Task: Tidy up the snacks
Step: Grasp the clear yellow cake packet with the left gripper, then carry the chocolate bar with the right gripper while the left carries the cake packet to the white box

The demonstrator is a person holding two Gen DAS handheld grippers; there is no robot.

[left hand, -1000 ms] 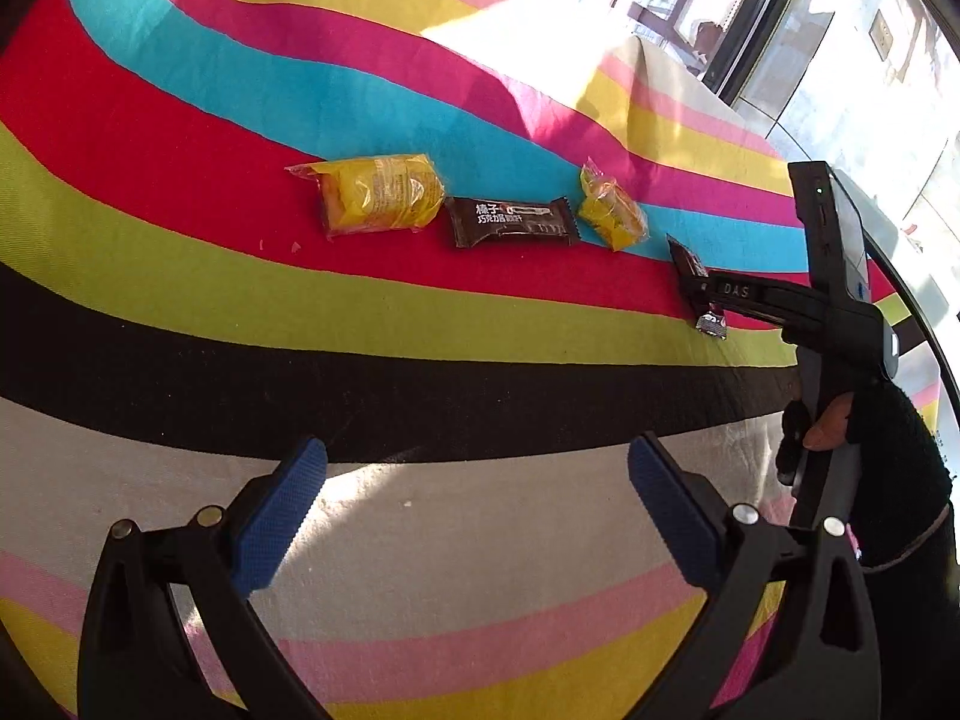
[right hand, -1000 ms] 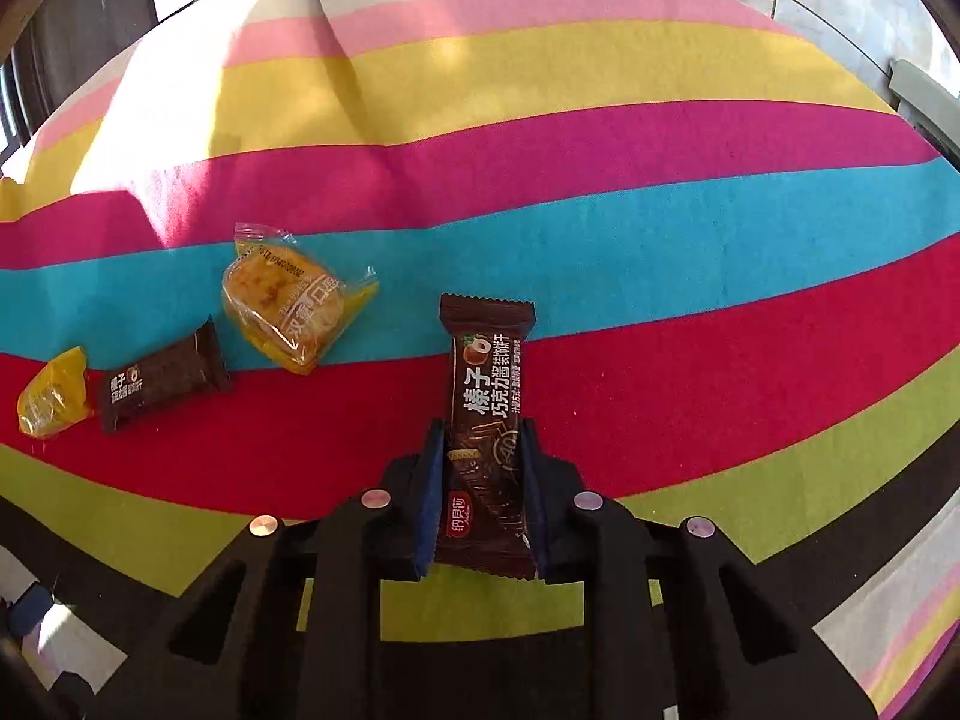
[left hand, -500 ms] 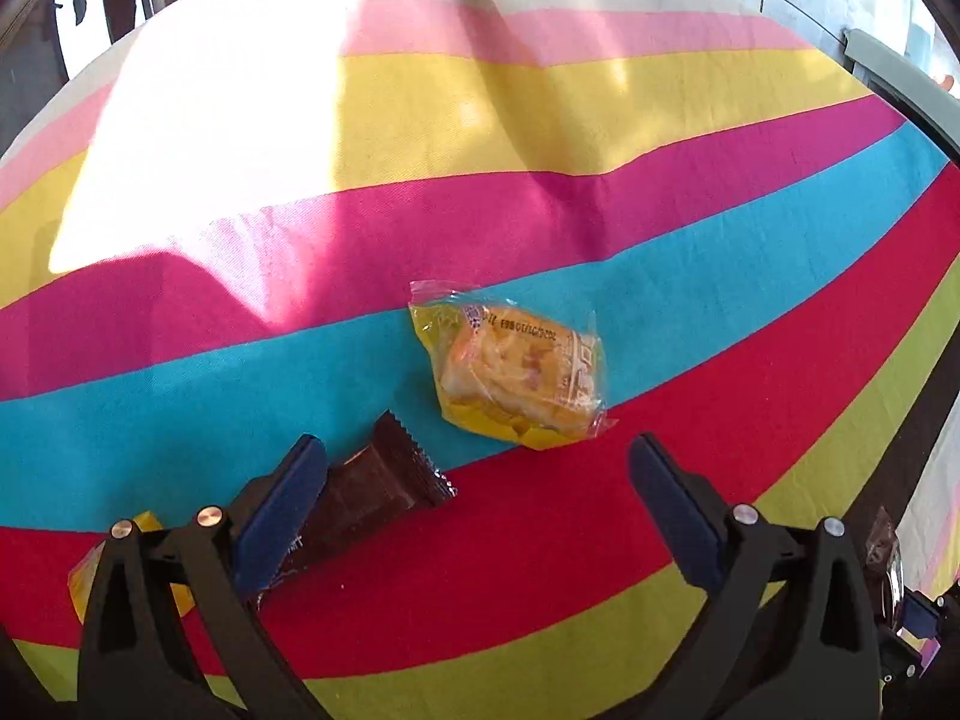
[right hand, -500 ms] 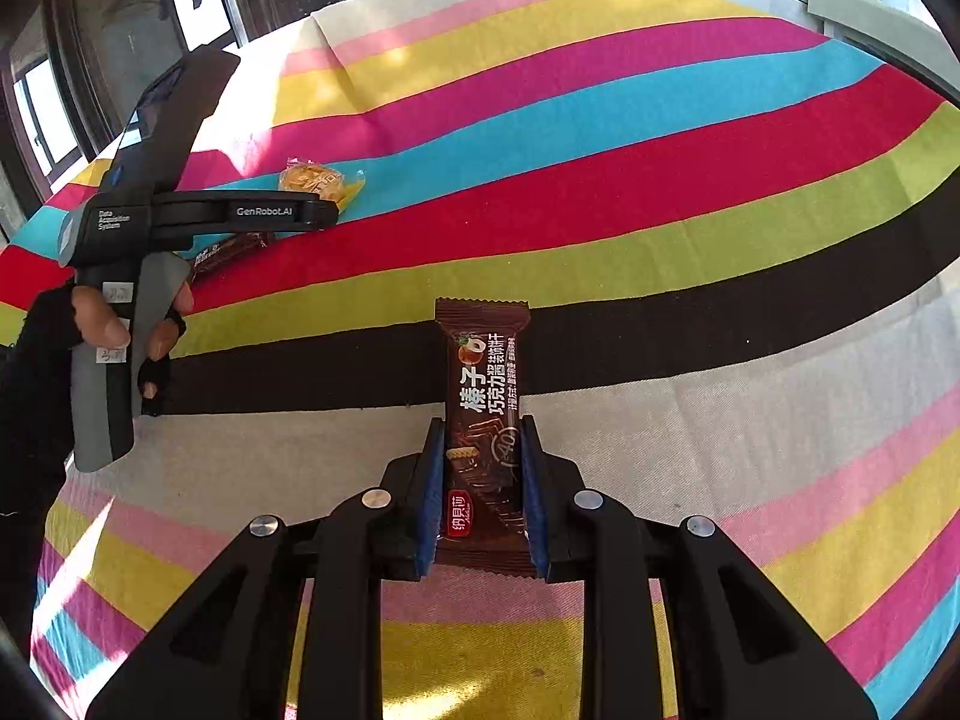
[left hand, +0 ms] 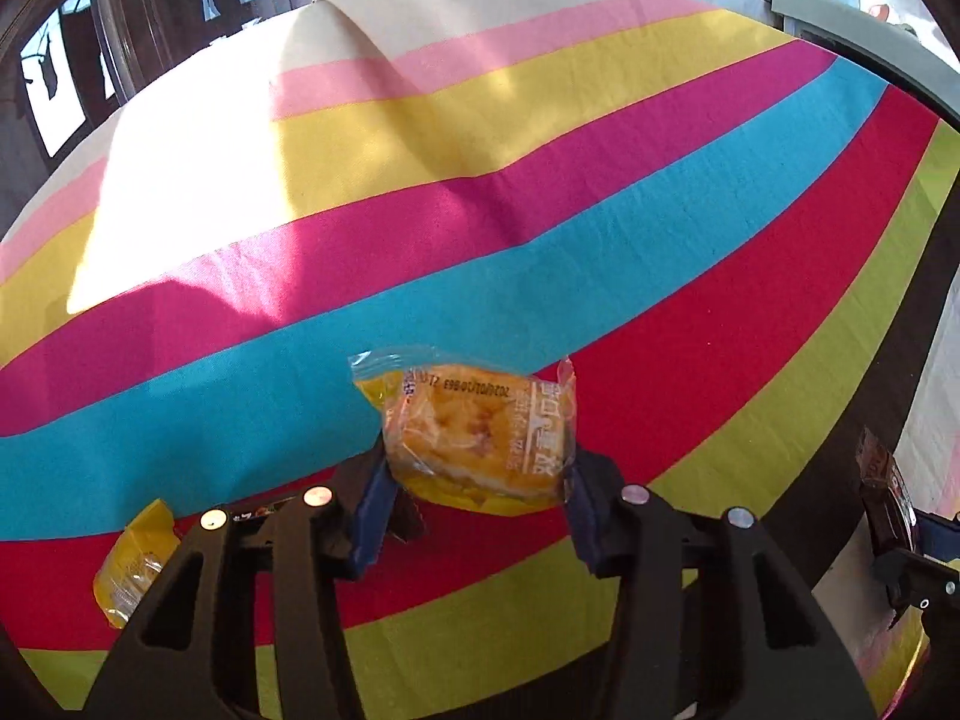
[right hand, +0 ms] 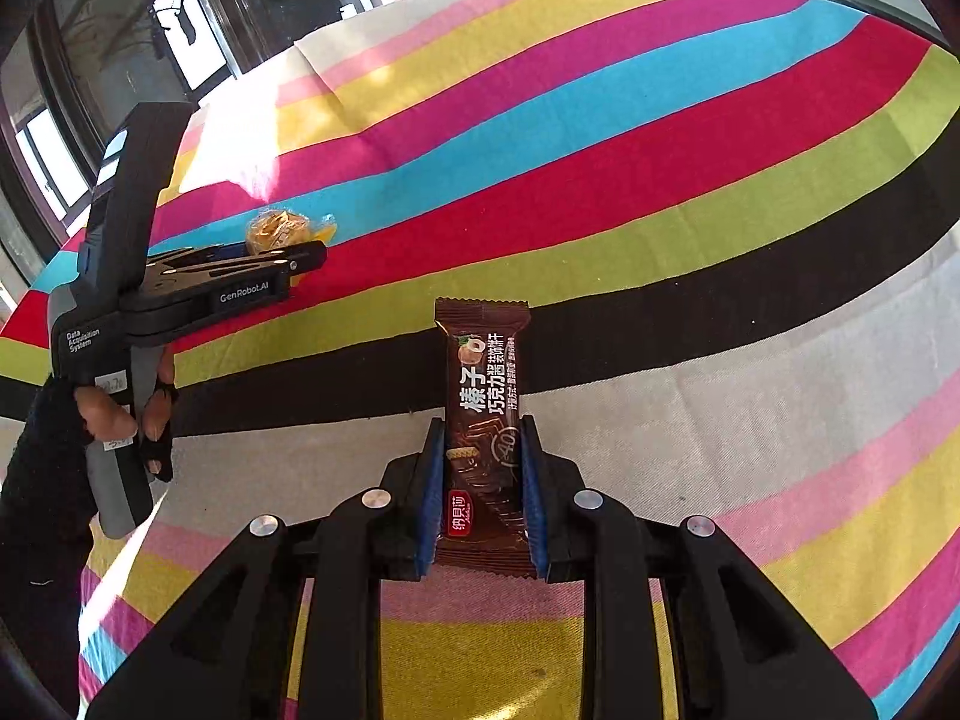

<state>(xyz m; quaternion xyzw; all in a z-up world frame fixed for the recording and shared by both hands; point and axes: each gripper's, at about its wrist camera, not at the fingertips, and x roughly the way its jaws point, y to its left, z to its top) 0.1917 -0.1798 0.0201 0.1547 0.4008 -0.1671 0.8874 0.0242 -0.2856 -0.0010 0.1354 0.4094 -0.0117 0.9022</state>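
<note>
A clear packet with a yellow cake (left hand: pixel 480 432) lies where the blue and red stripes meet. My left gripper (left hand: pixel 477 480) is closing its jaws on it, and both blue pads touch the packet's sides. From the right wrist view the same left gripper (right hand: pixel 300 258) reaches over that packet (right hand: pixel 276 228). My right gripper (right hand: pixel 482 438) is shut on a brown chocolate wafer bar (right hand: pixel 483 360), held above the cream stripe. That bar (left hand: pixel 882 480) also shows at the right edge of the left wrist view.
A small yellow packet (left hand: pixel 135 564) and a second dark bar (left hand: pixel 264 519), mostly hidden under my left finger, lie on the striped cloth (left hand: pixel 540 180). A gloved hand (right hand: pixel 120 414) holds the left gripper's handle. Dark window frames stand behind the table's far edge.
My left gripper swung over to the yellow cake packet and its jaws came in from wide open against it. The right gripper carried its bar back from the row, then held still.
</note>
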